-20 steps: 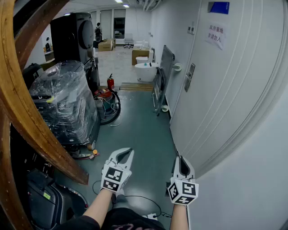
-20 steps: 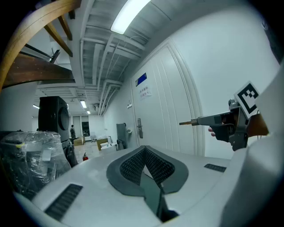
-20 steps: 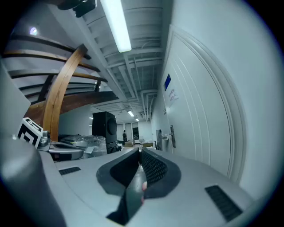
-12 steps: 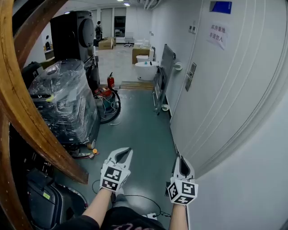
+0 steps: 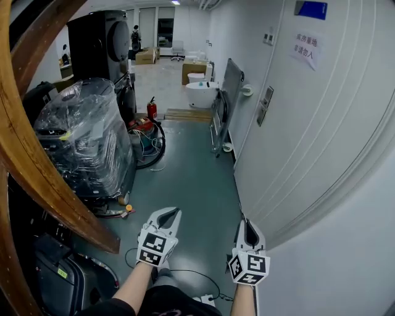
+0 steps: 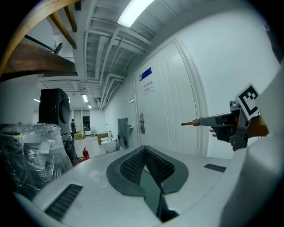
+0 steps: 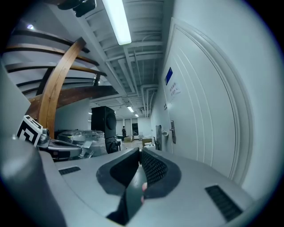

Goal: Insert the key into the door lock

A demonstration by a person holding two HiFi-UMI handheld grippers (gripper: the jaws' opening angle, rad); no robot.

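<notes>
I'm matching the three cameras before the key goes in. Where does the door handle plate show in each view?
Head view: the door handle plate is upper right, on the white door.
Left gripper view: the plate is near centre, left of the key held in the right gripper.
Right gripper view: the plate is right of centre, just above the jaws.
Shared landmark: the blue sign high on the door, seen in all three views.
</notes>
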